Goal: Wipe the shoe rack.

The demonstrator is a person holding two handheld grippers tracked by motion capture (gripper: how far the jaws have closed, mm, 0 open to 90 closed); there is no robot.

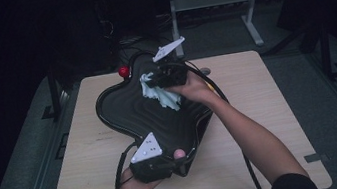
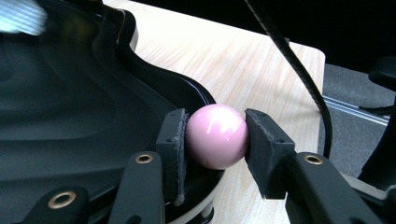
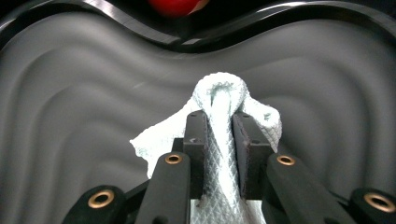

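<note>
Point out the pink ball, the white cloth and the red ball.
Glossy pink ball (image 2: 217, 135), left gripper view, front face.
White textured cloth (image 3: 223, 93), right gripper view, bunched top.
Shiny red ball (image 1: 124, 72), high view, top.

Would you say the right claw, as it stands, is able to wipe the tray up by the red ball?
Probably yes: the right claw, shut on the cloth, sits on the black tray near the red ball, with open ridged surface between.

tray (image 3: 70, 116): black plastic, rippled matt bed, glossy rim
cloth (image 3: 219, 100): white, waffle-textured weave
pink ball (image 2: 217, 136): smooth, glossy
table (image 1: 270, 109): pale wood grain, matt
</note>
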